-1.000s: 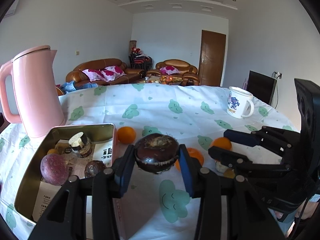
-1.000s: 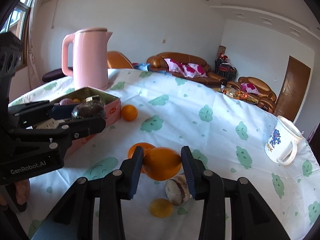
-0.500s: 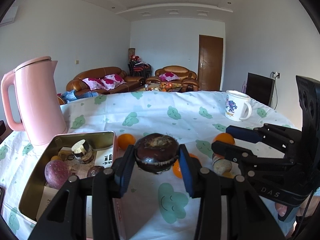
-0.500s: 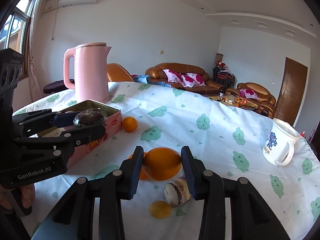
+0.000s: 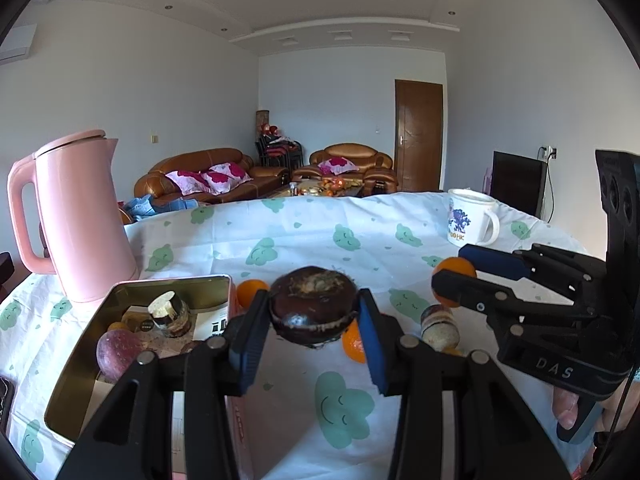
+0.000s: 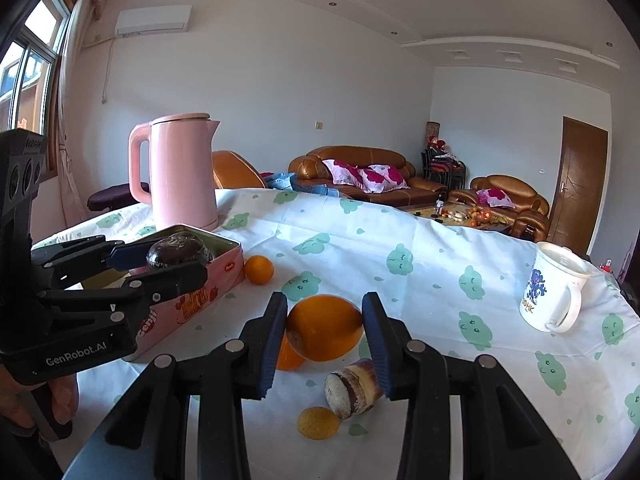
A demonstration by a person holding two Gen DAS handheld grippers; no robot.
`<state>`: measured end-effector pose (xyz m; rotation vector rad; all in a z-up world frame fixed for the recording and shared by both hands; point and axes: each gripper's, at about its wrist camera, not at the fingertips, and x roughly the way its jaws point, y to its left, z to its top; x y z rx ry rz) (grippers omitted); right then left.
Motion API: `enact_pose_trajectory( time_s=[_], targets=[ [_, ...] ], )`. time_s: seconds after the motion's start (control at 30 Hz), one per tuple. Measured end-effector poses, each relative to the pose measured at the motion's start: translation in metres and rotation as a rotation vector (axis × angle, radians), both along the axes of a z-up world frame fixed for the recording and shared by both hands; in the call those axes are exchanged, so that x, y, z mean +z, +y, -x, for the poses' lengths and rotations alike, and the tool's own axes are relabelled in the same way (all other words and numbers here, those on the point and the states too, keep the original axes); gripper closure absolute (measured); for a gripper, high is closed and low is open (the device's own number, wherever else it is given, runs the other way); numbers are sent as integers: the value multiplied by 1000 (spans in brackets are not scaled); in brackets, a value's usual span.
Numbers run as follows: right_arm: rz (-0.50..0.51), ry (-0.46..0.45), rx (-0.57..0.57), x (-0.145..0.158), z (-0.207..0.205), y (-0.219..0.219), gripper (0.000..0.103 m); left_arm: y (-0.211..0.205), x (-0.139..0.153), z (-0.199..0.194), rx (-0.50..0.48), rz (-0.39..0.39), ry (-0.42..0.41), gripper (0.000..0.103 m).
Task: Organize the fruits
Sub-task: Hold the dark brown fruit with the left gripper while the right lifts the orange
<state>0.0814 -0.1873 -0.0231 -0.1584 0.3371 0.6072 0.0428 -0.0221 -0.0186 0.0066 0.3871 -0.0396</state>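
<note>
My left gripper (image 5: 314, 322) is shut on a dark brown round fruit (image 5: 313, 306) and holds it above the table beside the open pink tin (image 5: 80, 364); it also shows in the right wrist view (image 6: 176, 258). The tin holds a purple fruit (image 5: 118, 354) and a small jar (image 5: 168, 314). My right gripper (image 6: 325, 336) is shut on an orange (image 6: 325, 333), lifted over the cloth. A small orange (image 6: 259, 269) lies by the tin. Another orange (image 6: 289, 354) lies under my right gripper, partly hidden.
A pink kettle (image 5: 80, 216) stands behind the tin. A white mug (image 6: 554, 290) stands at the right. A short brown-and-white cylinder (image 6: 352, 388) and a yellow disc (image 6: 318, 423) lie on the cloud-print tablecloth (image 6: 400, 248).
Both grippers have risen and tilted up with their fruits still held. The orange in the right gripper is higher above the table than before.
</note>
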Motion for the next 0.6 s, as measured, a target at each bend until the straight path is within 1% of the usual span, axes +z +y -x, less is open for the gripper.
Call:
enact_pose_trajectory(
  time_s=[0.6],
  targets=[
    [-80,-51,-24,5,8,-15,62,-2,5,7,-3,-10,-40,58]
  ],
)
